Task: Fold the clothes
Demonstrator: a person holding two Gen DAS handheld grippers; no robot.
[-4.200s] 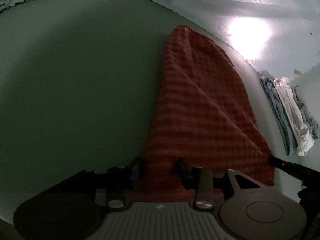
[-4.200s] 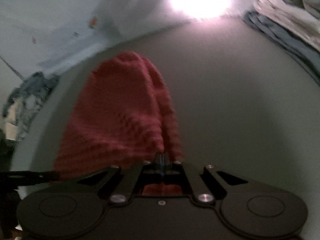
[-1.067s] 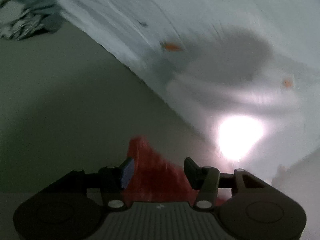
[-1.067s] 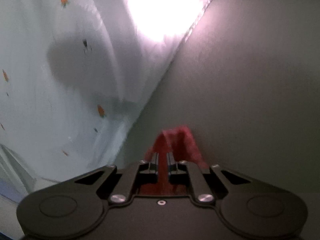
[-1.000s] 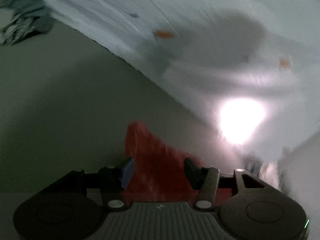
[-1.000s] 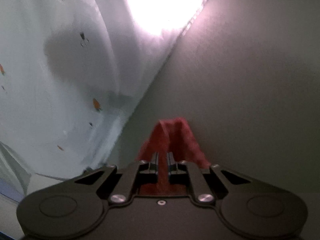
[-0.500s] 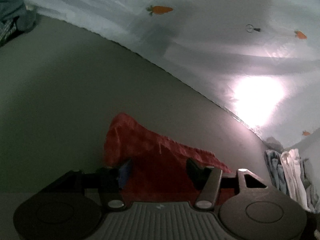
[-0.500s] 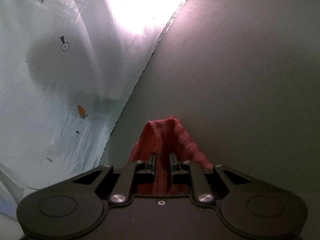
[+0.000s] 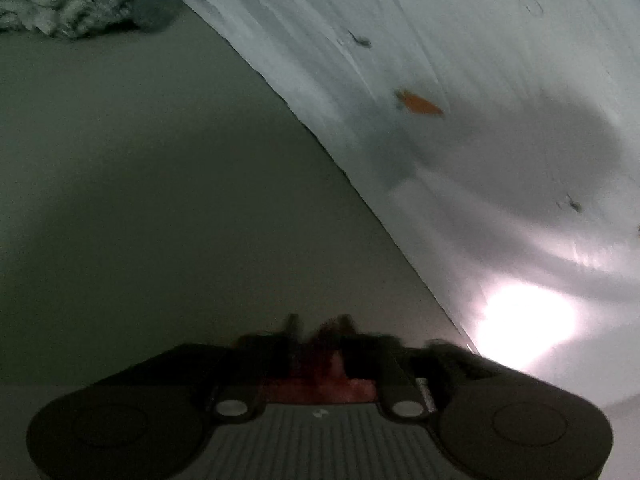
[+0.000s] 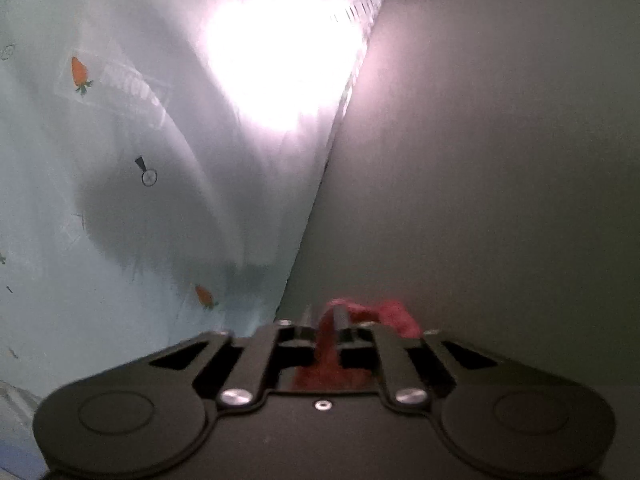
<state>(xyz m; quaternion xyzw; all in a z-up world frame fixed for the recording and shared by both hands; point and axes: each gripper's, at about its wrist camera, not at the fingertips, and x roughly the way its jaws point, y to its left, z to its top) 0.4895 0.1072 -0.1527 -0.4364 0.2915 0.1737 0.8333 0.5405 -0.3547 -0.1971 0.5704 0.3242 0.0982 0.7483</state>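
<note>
Both claws, left gripper (image 9: 318, 326) and right gripper (image 10: 324, 318), are pinching the red cloth (image 10: 394, 318) at six o'clock; you're mid-fold, needing to lay it flat next.

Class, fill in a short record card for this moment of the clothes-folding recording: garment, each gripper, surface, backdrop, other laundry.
garment: red knitted cloth, mostly hidden under the tools
left gripper: jaws close together, red cloth between them; blurred
right gripper: shut on the cloth
surface: plain grey table
backdrop: pale sheet with carrot prints
other laundry: crumpled grey-white pile at far edge
</note>
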